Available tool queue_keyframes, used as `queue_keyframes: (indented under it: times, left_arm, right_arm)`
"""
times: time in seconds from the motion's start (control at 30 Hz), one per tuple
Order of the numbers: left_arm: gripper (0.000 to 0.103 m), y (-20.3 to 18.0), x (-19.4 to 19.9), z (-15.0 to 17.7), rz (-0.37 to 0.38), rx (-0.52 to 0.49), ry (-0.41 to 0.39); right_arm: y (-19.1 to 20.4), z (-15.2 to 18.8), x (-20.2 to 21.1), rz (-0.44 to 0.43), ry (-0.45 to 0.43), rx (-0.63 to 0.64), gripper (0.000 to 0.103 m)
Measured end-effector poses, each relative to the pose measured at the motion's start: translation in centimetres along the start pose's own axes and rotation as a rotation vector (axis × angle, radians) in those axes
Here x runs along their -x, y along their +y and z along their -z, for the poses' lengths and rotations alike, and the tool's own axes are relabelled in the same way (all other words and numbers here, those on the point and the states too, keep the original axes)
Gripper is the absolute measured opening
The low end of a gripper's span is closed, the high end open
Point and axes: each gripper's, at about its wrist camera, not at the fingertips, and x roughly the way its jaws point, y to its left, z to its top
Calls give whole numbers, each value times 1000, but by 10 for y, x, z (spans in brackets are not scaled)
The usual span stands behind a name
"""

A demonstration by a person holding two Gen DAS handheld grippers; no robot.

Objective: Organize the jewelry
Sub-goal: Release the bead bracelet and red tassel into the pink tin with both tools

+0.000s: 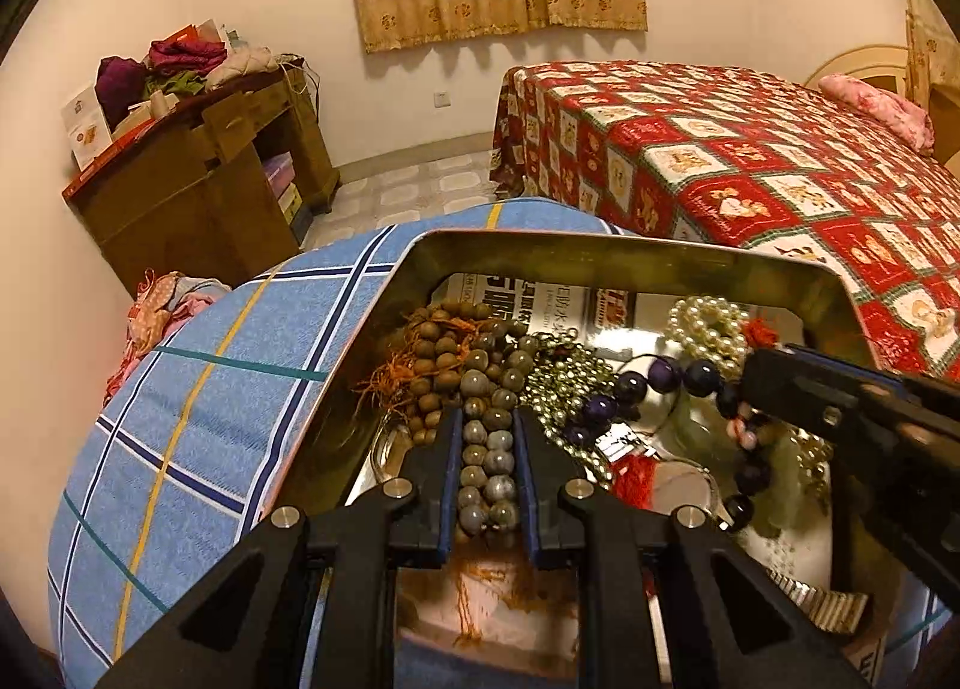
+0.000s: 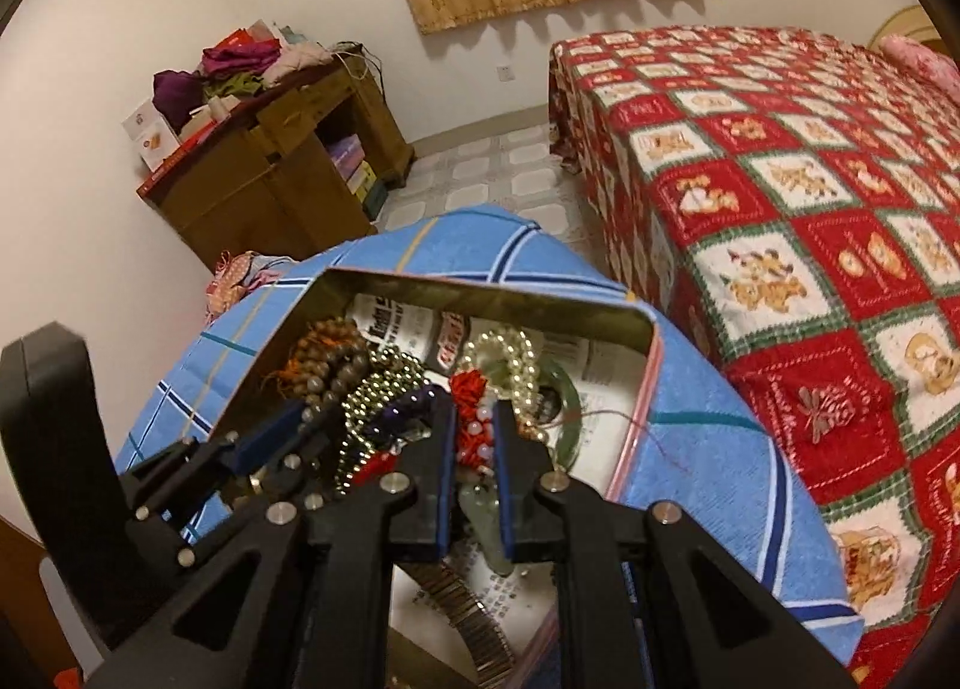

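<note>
Between my left gripper's [image 1: 487,449] pads runs a strand of grey-brown beads [image 1: 486,473], pinched along its length so the string lies in line with the fingers and trails forward into the heap. My right gripper [image 2: 474,449] is clenched on a small red-corded string of pale pink beads [image 2: 474,446], which also lies along its fingers. Both tools point down into the open metal tin [image 2: 651,335], the left toward its left half, the right reaching across from the right side, so each hand is nearest its own strand. Just ahead lie the gold-bead chain [image 1: 564,371], the purple beads [image 1: 636,383] and the pearls [image 1: 708,329], tangled close together, so I judge a straight lift may drag neighbours along. The tin's walls leave room mainly upward. It rests on a blue checked cloth [image 1: 198,389]; beyond are the tiled floor [image 2: 510,173], the bed [image 2: 780,179] and a wooden cabinet [image 1: 198,197].
</note>
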Motion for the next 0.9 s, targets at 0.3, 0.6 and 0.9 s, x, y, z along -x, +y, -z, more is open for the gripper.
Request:
queue_keyframes:
  times: [0.3,0.6,0.9]
  left_arm:
    - [28,-10,-8,-7,-71,-51,42]
    - [79,-2,25,-11,-65,26,11]
    - [79,-1,64,12,-71,14,53]
  right_arm:
    - [-6,1,32,-71,-89,-62,65]
    - [-10,6,72,0,-184,-117,71]
    - [-4,30,97,76,-180,-132,85]
